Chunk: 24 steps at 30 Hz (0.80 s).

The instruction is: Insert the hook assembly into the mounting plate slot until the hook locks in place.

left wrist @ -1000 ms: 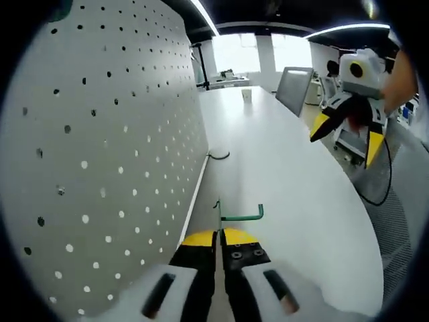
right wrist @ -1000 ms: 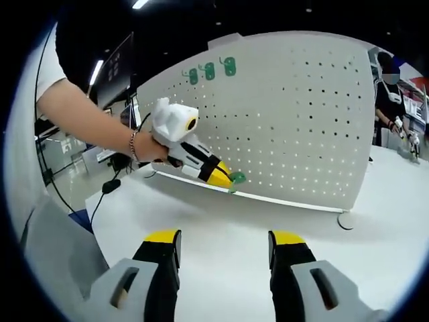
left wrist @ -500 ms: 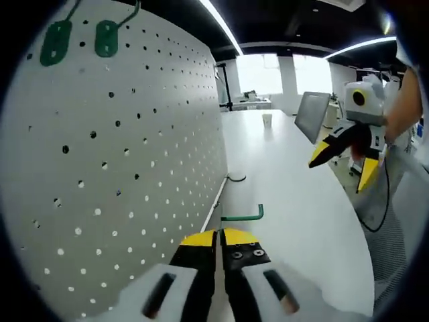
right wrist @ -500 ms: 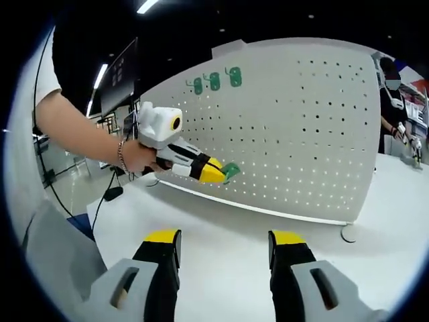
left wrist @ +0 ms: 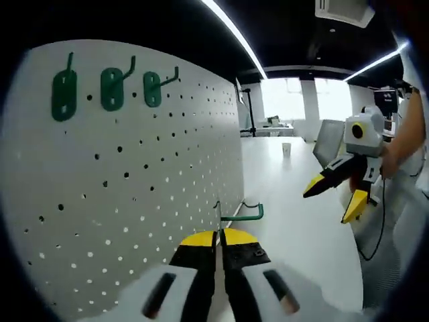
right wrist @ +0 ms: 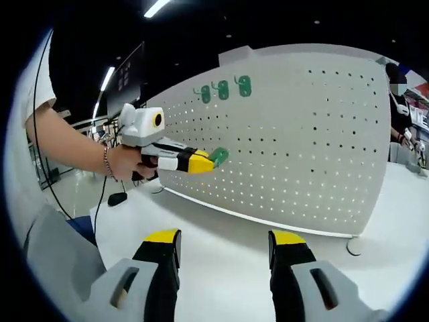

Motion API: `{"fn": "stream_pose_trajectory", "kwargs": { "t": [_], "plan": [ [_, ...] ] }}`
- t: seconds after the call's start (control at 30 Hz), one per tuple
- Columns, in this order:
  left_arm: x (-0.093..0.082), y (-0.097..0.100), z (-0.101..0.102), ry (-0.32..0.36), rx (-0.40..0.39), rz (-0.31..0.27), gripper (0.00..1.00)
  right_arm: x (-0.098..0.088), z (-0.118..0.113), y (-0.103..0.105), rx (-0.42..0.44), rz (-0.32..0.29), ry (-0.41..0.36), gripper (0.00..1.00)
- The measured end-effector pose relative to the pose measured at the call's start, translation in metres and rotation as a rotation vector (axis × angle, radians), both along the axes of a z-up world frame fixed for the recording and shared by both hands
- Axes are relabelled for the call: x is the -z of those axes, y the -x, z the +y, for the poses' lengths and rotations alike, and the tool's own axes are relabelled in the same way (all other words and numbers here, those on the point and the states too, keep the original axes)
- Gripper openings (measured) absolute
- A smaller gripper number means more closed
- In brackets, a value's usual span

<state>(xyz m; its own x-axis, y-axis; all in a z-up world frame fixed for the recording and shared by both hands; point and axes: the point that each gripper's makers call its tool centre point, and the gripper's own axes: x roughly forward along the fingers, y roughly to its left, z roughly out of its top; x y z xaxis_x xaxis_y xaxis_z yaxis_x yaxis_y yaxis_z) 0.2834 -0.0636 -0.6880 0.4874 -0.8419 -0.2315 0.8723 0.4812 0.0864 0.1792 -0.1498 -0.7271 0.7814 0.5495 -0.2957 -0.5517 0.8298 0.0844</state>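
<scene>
Item: pegboard hook installation, carry stage. In the left gripper view, from left to right, three mounted green hooks [left wrist: 109, 87] are recorded in a row along the top of the white pegboard [left wrist: 134, 188]; a second ago none of them was in frame and half a second ago only two, so the left gripper [left wrist: 219, 236] is judged to have been raised up the board face. The green hook assembly [left wrist: 239, 213] is held clenched between the closed jaws of that gripper, its arm pointing away from the board, apart from the perforated surface. Further right, the white table [left wrist: 295, 221] is seen, then the right gripper [left wrist: 338, 194], released, jaws spread and holding nothing. In the right gripper view, the person's hand [right wrist: 124, 163] is listed first, then the left gripper [right wrist: 201, 161] with the green hook [right wrist: 218, 157] at its tip, higher against the board than before and nearer the mounted row [right wrist: 224, 90]. Meaning for the task: approach to an insertion height appears under way; insertion is not yet done. Not resolved: the hook's backplate, hidden edge-on behind the jaws; the target slot among the holes; whether the hook tip touches the board.
</scene>
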Motion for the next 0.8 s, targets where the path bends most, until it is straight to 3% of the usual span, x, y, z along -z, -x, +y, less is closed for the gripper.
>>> {"fn": "stream_pose_trajectory", "kwargs": {
  "t": [0.17,0.47,0.8],
  "plan": [
    [-0.028,0.012,0.006,0.089,-0.034,-0.023,0.02,-0.002,0.001,0.0,-0.004,-0.006,-0.001,0.51],
    [-0.049,0.029,0.013,0.145,-0.06,-0.046,0.02,-0.005,0.003,0.0,-0.008,-0.013,-0.011,0.51],
    [-0.064,0.043,0.038,0.212,-0.123,-0.053,0.02,-0.008,0.005,0.002,-0.017,-0.023,-0.025,0.51]
  ]
}}
